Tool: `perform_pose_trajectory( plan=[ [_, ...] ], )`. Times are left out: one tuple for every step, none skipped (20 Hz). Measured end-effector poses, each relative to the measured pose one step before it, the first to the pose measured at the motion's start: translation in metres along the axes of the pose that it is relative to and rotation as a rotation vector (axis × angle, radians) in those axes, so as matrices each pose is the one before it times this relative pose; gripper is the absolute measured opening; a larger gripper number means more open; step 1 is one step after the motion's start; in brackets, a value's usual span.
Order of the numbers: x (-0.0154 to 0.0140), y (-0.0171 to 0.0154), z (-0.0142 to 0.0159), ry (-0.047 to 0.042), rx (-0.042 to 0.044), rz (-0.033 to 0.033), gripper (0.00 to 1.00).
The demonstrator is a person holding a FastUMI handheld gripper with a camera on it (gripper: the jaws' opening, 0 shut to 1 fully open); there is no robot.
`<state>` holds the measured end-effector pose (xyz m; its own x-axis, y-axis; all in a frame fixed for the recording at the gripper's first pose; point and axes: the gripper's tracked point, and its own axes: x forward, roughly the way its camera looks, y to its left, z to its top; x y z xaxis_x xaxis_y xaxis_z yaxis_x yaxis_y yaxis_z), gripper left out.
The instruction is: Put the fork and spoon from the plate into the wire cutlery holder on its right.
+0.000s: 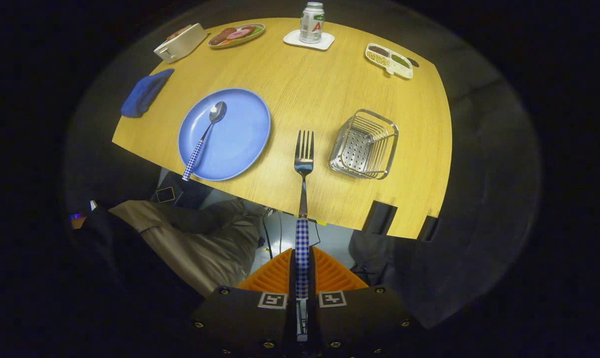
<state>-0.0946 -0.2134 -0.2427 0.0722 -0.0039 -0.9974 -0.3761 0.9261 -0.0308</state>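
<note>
Both hand-held gripper [302,278] fingers clamp the fork [303,159] handle.

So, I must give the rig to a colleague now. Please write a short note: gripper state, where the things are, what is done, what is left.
Gripper: shut on the fork by its checked handle, tines pointing forward, above the table between plate and holder.
Spoon: lying on the blue plate.
Wire cutlery holder: right of the plate, nothing in it.
Done: fork lifted off the plate.
Left: drop the fork in the holder, then fetch the spoon.
</note>
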Motion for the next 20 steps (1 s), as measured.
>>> perform_pose_trajectory(
  plan=[
    [-0.00105, -0.00336, -0.00080, 0.00498, 0.01451, 0.00529, 0.09],
    [-0.00293, -0.00540, -0.00099, 0.00906, 0.01081, 0.00379, 0.09],
    [-0.00241, -0.00423, -0.00011, 0.00419, 0.00307, -0.00125, 0.09],
    [-0.00304, -0.00460, 0.00073, 0.00354, -0.00295, -0.00531, 0.09],
    [-0.00329, -0.00311, 0.00060, 0.00398, -0.00555, -0.00120, 0.09],
    [-0.00350, -0.00360, 0.00113, 0.00276, -0.00522, 0.00046, 0.09],
    [-0.00211, -0.00386, -0.00041, 0.00642, -0.00236, -0.00108, 0.09],
    [-0.00201, -0.00426, -0.00045, 0.00924, -0.00222, -0.00095, 0.09],
    [-0.00062, -0.00493, 0.00153, 0.00795, 0.00153, -0.00084, 0.09],
    [-0.00125, -0.00661, 0.00258, 0.00595, 0.00602, -0.01021, 0.09],
    [-0.00110, -0.00587, 0.00268, 0.00296, -0.00370, -0.01297, 0.09],
    [0.00013, -0.00639, 0.00335, 0.01000, -0.00307, -0.00059, 0.09],
    [0.00167, -0.00328, 0.00187, 0.01444, 0.00479, 0.00495, 0.09],
    [0.00304, -0.00637, 0.00232, 0.02111, 0.00245, -0.00392, 0.09],
    [0.00284, -0.00603, 0.00122, 0.02209, -0.00606, -0.00779, 0.09],
    [0.00070, -0.00410, -0.00042, 0.02949, -0.01161, -0.00700, 0.09],
    [0.00089, -0.00224, 0.00248, 0.01842, -0.00505, -0.00171, 0.09],
    [0.00325, -0.00186, 0.00453, 0.02425, -0.00550, 0.00980, 0.09],
    [0.00217, -0.00153, 0.00506, 0.01331, -0.00014, 0.00143, 0.09],
    [0.00163, -0.00385, 0.00447, 0.01384, -0.00780, -0.01084, 0.09]
  ],
)
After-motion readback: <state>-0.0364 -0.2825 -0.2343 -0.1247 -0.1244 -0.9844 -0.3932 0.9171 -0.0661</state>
